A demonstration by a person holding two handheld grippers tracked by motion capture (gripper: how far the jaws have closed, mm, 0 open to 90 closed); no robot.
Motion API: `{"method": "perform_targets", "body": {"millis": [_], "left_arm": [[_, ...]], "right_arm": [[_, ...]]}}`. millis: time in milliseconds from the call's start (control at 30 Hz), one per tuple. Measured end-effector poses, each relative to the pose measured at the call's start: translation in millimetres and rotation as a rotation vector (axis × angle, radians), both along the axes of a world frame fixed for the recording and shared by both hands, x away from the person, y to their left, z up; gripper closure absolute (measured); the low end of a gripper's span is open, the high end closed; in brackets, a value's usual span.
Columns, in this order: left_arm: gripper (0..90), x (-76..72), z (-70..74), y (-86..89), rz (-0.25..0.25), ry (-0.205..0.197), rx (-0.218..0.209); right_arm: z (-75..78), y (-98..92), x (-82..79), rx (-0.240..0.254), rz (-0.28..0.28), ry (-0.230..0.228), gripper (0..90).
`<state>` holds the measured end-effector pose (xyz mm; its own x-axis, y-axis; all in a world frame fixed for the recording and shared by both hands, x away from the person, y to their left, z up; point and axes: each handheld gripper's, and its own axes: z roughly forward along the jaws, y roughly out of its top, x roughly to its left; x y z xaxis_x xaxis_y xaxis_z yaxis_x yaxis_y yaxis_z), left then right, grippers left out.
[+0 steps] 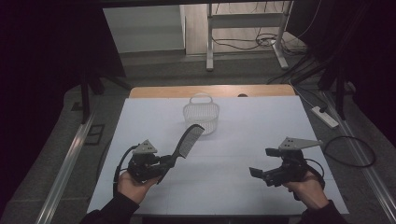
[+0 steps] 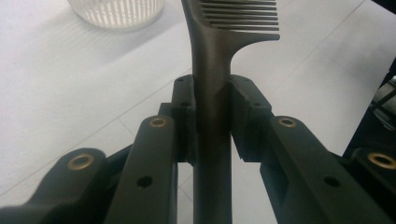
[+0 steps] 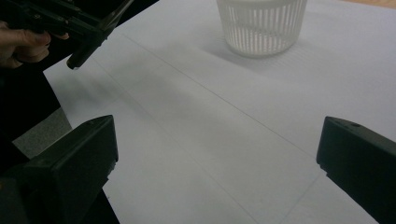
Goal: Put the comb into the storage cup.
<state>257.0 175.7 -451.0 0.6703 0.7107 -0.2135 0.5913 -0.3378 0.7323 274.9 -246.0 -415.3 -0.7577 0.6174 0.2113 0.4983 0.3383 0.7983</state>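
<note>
The desk (image 1: 243,140) is covered in white, with a strip of bare wood along its far edge. Toward that far side stands a white slatted basket (image 1: 201,115) with a handle. In front of it, above the desk, the black comb (image 1: 187,142) is held up off the surface. Its long axis runs diagonally from near left to far right, its toothed end pointing toward the basket. The left hand-held gripper (image 1: 163,164) is clamped on the comb's handle; the left gripper view shows both pads (image 2: 187,109) pressing its sides, teeth to the right. The right hand-held gripper (image 1: 261,169) stands wide apart with nothing between. No writing is legible.
</note>
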Motion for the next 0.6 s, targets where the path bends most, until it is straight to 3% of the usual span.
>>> {"method": "perform_targets", "body": {"millis": [200,600], "left_arm": [[72.5,1.8,0.2,-4.1,-0.005,-0.006,0.001],[72.6,4.4,1.1,-19.0,-0.044,-0.017,0.004]], "right_arm": [[1.0,9.5,5.0,0.002,0.006,-0.003,0.0],[0.8,27.1,17.2,0.059,0.044,0.004,0.0]]}}
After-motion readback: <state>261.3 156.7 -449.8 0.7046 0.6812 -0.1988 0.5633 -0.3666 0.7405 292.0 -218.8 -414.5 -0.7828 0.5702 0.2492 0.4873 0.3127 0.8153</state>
